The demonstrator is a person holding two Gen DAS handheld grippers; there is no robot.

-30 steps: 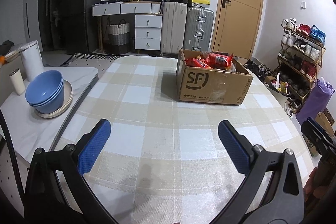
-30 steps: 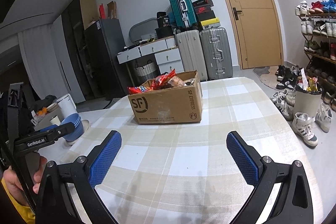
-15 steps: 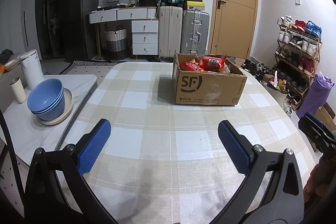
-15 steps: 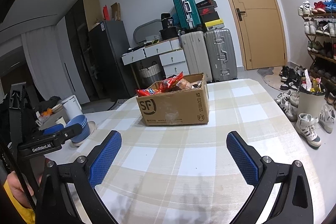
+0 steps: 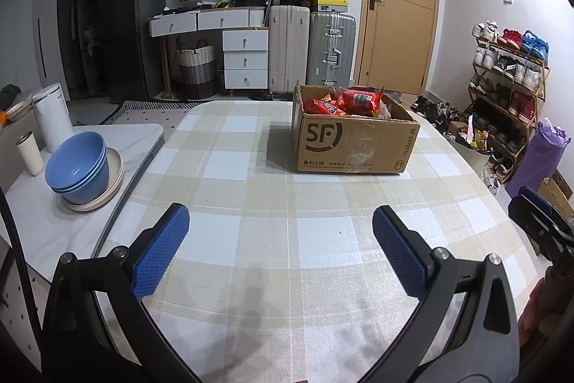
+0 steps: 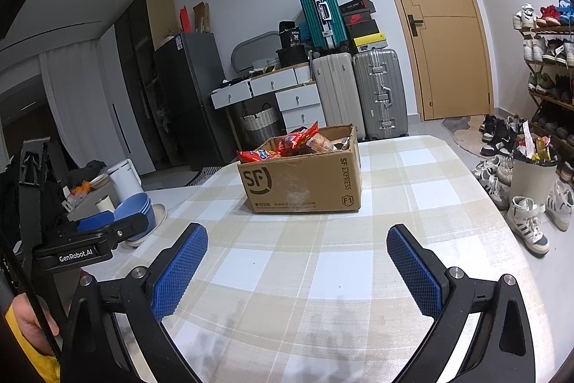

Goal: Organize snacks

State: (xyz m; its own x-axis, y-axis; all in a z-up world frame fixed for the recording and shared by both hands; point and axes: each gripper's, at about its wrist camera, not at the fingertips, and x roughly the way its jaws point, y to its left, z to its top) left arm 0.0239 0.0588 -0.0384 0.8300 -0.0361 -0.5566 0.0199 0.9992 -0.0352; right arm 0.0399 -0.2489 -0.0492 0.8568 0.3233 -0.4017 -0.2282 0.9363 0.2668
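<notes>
Blue-padded and spread wide with nothing between the pads, the left claw (image 5: 280,250) and right claw (image 6: 296,266) hover level over the near checked worktop (image 5: 251,275), pointing forward. Farther on sits the cardboard box (image 5: 353,142), red snack packets (image 5: 355,99) heaped inside. Best, I'd say, to come in above the rim and pinch one packet's free edge.

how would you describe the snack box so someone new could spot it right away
Find the checked tablecloth. On it, far from both grippers, stands an open brown cardboard box with a big "SF" logo, red snack packets heaped inside. It is the only thing on that cloth.
</notes>
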